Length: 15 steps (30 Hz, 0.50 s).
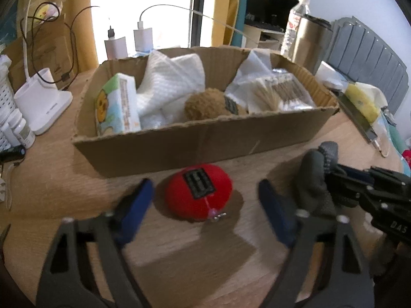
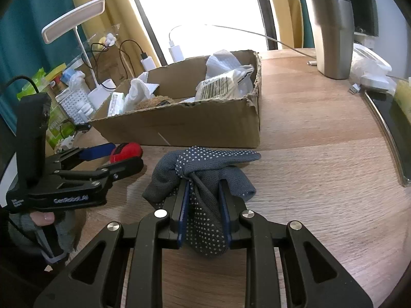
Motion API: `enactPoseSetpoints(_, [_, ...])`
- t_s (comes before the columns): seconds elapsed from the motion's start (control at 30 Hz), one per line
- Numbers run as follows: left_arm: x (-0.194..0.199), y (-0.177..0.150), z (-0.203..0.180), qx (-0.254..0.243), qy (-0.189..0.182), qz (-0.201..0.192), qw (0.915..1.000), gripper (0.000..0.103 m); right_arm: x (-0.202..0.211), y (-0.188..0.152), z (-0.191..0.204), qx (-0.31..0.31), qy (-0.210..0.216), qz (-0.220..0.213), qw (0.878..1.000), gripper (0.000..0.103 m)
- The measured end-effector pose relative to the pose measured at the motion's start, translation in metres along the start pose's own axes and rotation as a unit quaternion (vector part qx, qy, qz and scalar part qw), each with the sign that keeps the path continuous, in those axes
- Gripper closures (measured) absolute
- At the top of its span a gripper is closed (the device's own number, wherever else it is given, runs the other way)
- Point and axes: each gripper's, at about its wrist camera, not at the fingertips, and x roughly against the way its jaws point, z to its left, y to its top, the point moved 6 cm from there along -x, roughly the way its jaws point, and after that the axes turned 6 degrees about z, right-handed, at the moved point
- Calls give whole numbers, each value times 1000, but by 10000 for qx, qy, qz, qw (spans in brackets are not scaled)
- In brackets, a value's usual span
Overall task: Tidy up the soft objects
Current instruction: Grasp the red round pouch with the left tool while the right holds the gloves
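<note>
A red soft ball (image 1: 198, 195) with a black label lies on the wooden table just in front of the cardboard box (image 1: 179, 143). My left gripper (image 1: 205, 200) is open, its blue pads on either side of the ball, not touching it. My right gripper (image 2: 204, 192) is shut on a grey dotted glove (image 2: 205, 169), held low over the table right of the ball; the glove also shows in the left wrist view (image 1: 316, 177). The box (image 2: 205, 125) holds a brown plush (image 1: 205, 104), white cloths (image 1: 172, 77), a tissue pack (image 1: 115, 105) and bagged items (image 1: 277, 92).
A white lamp base (image 1: 43, 102) and small bottles (image 1: 20, 128) stand left of the box. A steel tumbler (image 2: 331, 33) and a water bottle (image 1: 295, 23) stand at the back right. A tray (image 2: 390, 128) lies at the right table edge. Chargers and cables sit behind the box.
</note>
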Motion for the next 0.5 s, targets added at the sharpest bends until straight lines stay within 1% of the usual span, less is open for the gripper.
enactPoseSetpoints(0.03, [-2,0,1,-6,56,47,10000,41,0,0,0,-3,-3,-5,10000,79])
enactPoseSetpoints(0.13, [-7,-2,1,-35,154,159,9998,50,0,0,0,2,-14,2,10000,79])
enactPoseSetpoints(0.3, [-5,-1,-4,-99,86,98,9999,54,-1,0,0,9,-33,25,10000,79])
enactPoseSetpoints(0.5, [4,0,-10,-176,-94,14,9998,55,-2,0,2,35,-91,19,10000,79])
